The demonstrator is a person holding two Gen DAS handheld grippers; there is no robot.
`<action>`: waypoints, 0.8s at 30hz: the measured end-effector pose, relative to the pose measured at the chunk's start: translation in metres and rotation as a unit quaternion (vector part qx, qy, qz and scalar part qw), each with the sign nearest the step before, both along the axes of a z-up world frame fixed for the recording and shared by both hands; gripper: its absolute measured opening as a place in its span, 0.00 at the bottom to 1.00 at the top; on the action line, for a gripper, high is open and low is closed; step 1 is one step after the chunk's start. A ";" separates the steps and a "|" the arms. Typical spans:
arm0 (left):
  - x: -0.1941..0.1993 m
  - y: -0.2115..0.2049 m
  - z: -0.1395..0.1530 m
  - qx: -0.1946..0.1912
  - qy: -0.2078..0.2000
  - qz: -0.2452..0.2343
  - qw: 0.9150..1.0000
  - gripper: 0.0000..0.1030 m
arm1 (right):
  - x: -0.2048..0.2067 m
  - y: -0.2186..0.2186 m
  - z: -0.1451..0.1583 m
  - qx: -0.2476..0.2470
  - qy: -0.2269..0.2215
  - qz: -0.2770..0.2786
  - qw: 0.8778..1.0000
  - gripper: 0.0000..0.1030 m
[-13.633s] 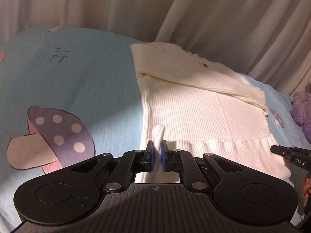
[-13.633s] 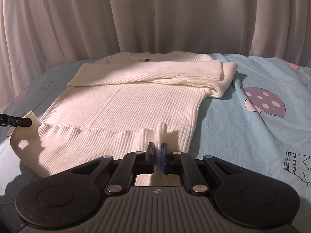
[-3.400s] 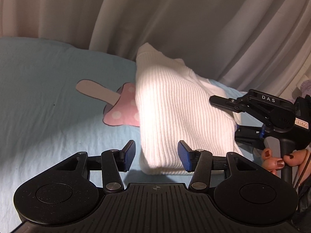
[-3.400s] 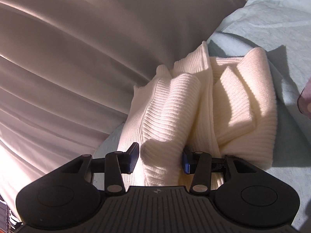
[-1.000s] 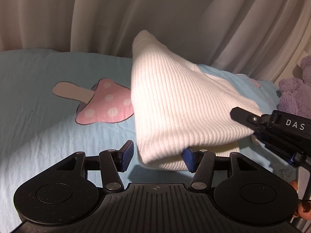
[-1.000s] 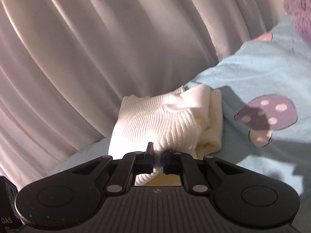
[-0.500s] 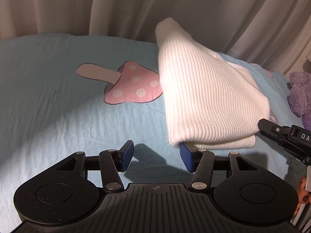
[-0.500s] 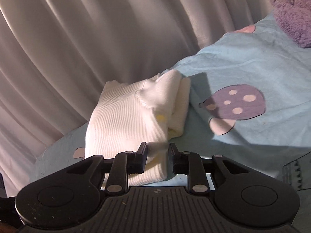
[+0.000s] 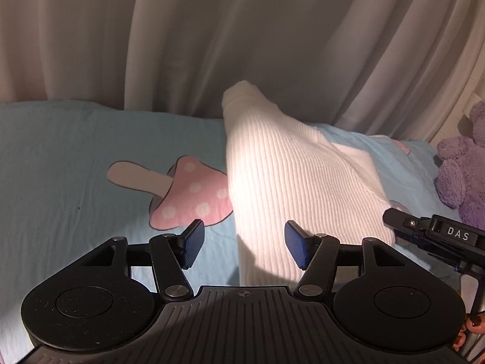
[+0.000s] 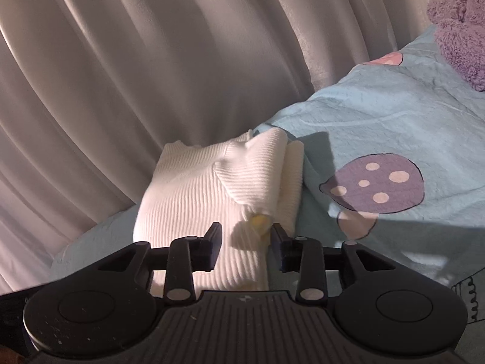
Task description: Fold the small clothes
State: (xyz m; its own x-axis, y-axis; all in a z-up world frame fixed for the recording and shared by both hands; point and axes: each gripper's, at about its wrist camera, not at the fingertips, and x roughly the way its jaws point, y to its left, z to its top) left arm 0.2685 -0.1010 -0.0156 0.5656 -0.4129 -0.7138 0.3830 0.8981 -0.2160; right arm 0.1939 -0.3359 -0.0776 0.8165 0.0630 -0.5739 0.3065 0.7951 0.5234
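Observation:
The cream ribbed sweater lies folded in a compact bundle on the light blue bedsheet. It also shows in the right wrist view, with stacked folded layers along its right edge. My left gripper is open, its jaws wide apart at the bundle's near left corner, holding nothing. My right gripper is open, its jaws on either side of the bundle's near edge without closing on it. The right gripper also shows in the left wrist view, just right of the sweater.
Pale curtains hang behind the bed. A purple plush toy sits at the right, also in the right wrist view. A pink mushroom print and a purple one mark the sheet.
My right gripper, shut on the sweater's edge a second ago, has opened and let go. The sweater bundle has settled on the sheet. My left gripper stayed open and shifted slightly.

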 end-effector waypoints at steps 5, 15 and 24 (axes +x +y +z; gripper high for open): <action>0.008 -0.002 -0.011 -0.004 0.016 0.014 1.000 0.66 | 0.002 0.002 -0.012 0.025 -0.014 0.056 0.998 0.37; 0.025 -0.002 -0.005 0.010 0.002 0.026 1.000 0.66 | -0.001 -0.004 -0.027 0.046 0.019 0.081 0.995 0.08; 0.044 0.003 0.010 0.018 -0.027 0.061 0.998 0.66 | 0.012 -0.013 0.020 -0.074 -0.016 0.008 0.997 0.24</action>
State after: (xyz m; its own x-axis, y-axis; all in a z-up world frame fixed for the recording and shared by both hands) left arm 0.3124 -0.0984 -0.0056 0.6477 -0.3137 -0.6944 0.2814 0.9454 -0.1646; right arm 0.2058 -0.3491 -0.0576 0.8339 -0.0070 -0.5519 0.2781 0.8690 0.4093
